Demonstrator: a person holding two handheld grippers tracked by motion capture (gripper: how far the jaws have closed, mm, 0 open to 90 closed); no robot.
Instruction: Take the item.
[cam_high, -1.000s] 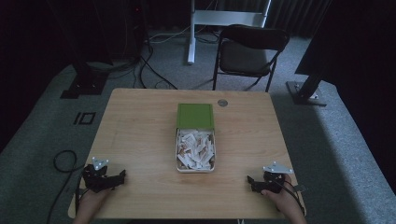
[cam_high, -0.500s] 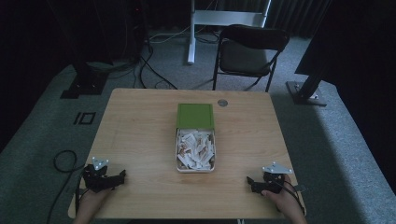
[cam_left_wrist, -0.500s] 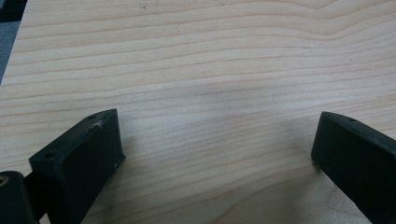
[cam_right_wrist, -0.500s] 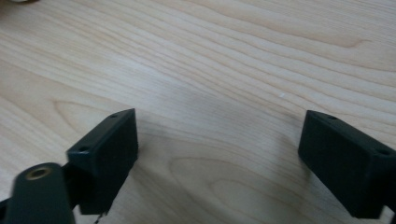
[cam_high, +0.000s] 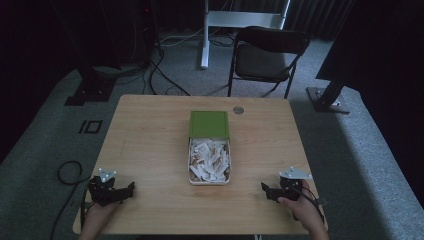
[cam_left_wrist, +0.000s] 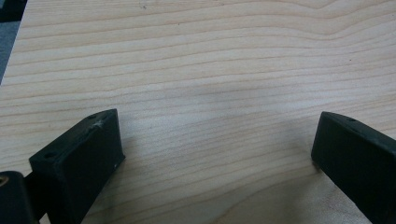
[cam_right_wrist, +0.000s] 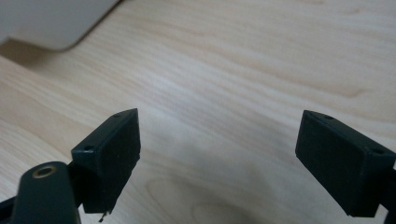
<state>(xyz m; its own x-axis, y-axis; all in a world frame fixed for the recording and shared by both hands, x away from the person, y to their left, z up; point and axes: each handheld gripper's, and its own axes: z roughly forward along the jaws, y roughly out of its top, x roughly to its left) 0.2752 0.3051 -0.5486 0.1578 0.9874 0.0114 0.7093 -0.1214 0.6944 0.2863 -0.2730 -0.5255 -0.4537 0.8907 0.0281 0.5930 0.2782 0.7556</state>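
Note:
A white tin (cam_high: 209, 180) full of small white and brown packets sits at the middle of the wooden table (cam_high: 150, 135), its green lid (cam_high: 209, 123) lying just behind it. My left gripper (cam_high: 131, 189) rests near the front left corner, held by a hand, jaws wide apart over bare wood (cam_left_wrist: 210, 93). My right gripper (cam_high: 264, 189) rests near the front right edge, also open with nothing between its jaws. In the right gripper view a pale rounded corner of the tin (cam_right_wrist: 56, 23) shows at the upper left.
A small round metal disc (cam_high: 238, 110) is set in the table's far edge. Behind the table stand a black folding chair (cam_high: 267, 55), a white stand post (cam_high: 205, 30) and cables on the grey carpet. A cable loop (cam_high: 67, 172) lies left of the table.

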